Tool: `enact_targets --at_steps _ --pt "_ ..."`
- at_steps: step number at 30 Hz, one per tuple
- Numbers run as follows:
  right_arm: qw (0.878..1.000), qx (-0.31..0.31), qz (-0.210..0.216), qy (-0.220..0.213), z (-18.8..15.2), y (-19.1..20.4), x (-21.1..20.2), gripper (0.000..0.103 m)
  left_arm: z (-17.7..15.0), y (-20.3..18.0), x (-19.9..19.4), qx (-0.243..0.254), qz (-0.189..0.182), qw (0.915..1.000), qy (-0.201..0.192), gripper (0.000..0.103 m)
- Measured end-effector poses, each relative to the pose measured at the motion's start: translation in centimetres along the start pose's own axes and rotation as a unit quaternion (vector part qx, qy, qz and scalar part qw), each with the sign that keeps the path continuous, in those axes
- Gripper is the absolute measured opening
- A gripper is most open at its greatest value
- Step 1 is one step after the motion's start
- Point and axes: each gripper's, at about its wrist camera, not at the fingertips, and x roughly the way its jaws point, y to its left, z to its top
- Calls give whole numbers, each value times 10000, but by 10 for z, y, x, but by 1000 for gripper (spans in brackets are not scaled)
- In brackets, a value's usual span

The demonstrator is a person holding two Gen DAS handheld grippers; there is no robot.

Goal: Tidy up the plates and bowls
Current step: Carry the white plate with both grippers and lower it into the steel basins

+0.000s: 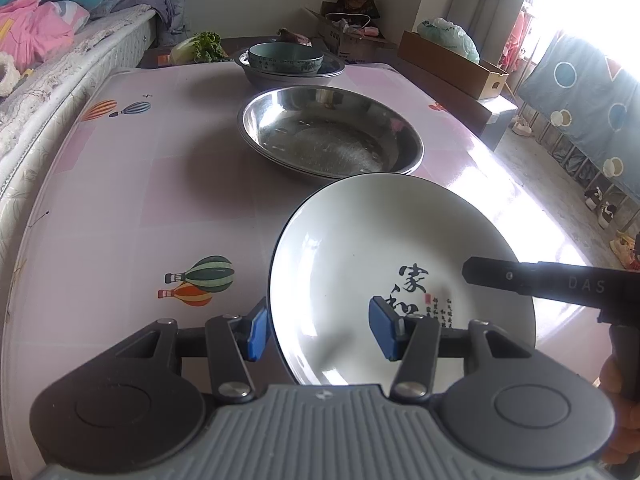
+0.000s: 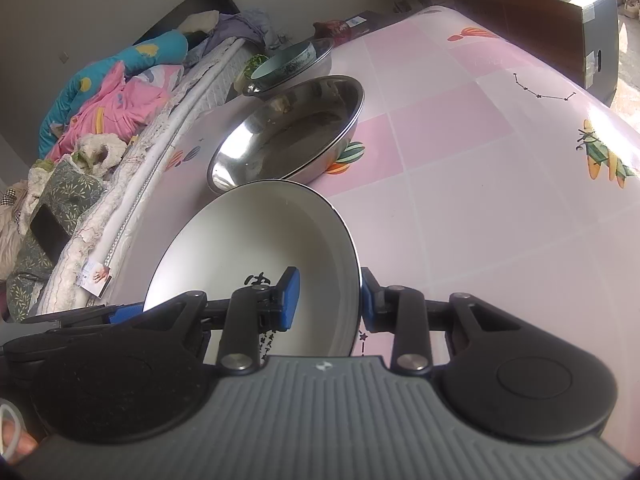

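The left gripper (image 1: 318,334) straddles the left rim of a round white ceramic plate with black brush lettering (image 1: 360,248), its blue pads (image 1: 256,336) set one outside the rim and one over the plate's inside. A clear gap shows between the outer pad and the rim, so its jaws stand open around the edge rather than pinching it.

The right gripper (image 2: 326,300) straddles the opposite rim of the same plate, one blue pad over the white inside and the other behind the dark outer edge. Both pads seem to sit against the rim, which reads as a grip, though the fisheye view makes the contact hard to judge. In the left wrist view its black finger reaches over the plate from the right.

The plate lies tilted between the two grippers over the pink checked table with balloon prints (image 1: 140,184). Just ahead of the grippers sits a wide shallow stainless steel basin (image 1: 330,132), its near rim close to the plate's far edge. Farther ahead stands a smaller grey metal basin (image 1: 256,74) with a teal ceramic bowl (image 1: 286,56) inside it. To the left of the left gripper runs a bed with pink and blue bedding (image 1: 36,20).
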Motion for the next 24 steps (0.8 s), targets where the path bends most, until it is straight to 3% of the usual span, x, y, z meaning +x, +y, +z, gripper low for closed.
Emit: enact_targets --at_steps 24 --pt "9998 -73 13 -206 1 13 -23 31 6 3 -23 -36 -8 9992 -390 52"
